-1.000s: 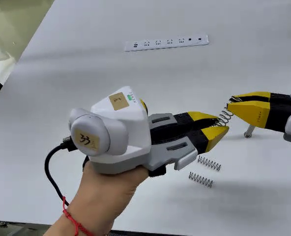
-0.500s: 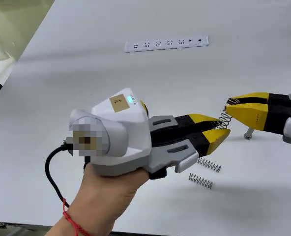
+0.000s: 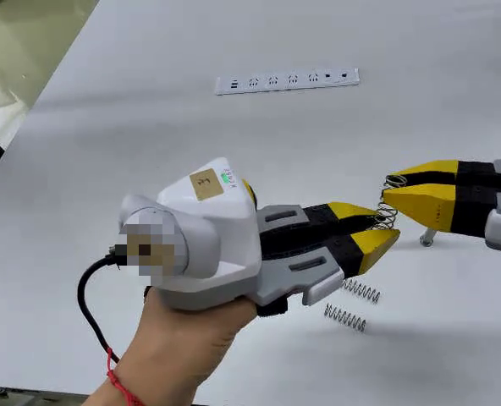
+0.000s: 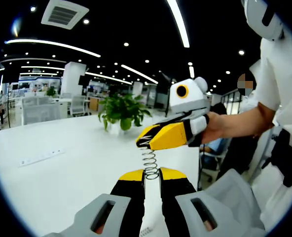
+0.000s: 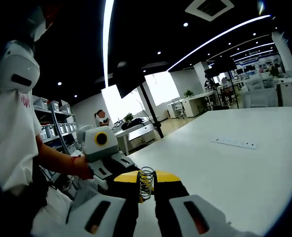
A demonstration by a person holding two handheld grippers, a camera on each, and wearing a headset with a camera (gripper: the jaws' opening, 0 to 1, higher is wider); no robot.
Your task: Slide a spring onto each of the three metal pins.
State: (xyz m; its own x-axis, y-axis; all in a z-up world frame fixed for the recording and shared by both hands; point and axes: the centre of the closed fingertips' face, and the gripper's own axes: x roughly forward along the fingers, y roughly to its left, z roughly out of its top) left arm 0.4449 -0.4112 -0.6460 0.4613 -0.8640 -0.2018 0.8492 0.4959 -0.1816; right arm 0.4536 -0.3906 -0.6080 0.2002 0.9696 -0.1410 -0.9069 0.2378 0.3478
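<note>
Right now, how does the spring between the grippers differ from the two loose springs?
The held spring is up off the table, pinched between the left gripper and right gripper; the loose springs lie flat on the table, untouched. The held spring looks wider, the loose springs slimmer. All are bare metal coils.

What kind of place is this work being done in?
Most likely an open-plan office or lab: a large white table with a power strip, long ceiling light strips, and a potted plant.
</note>
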